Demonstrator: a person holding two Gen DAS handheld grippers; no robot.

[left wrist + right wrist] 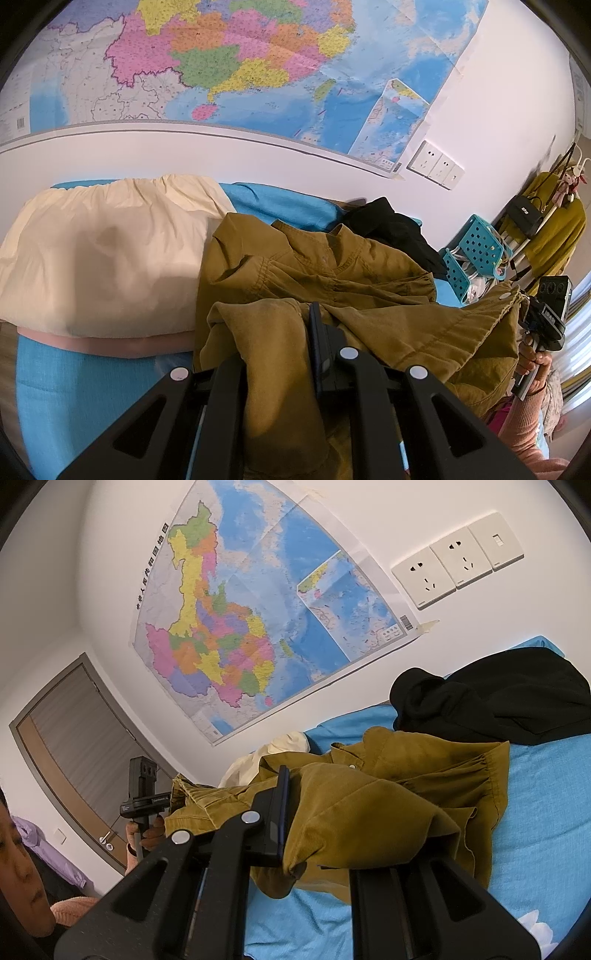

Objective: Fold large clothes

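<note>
- Your left tool's (280, 354) far finger lies buried under the olive garment (369, 280).
- Your right tool's (354, 834) right fingertip is covered too.
- The black garment (517, 701) runs off frame.

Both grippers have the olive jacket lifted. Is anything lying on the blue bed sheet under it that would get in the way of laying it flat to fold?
Partly. The black garment lies against the olive jacket's collar end toward the wall, and the cream pillow sits beside it. The blue sheet on the near side shows nothing in the way.

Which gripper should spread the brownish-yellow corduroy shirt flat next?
Probably the right gripper: it holds the brownish-yellow corduroy shirt over bare blue bedsheet. The left gripper sits against the cream pillow.
</note>
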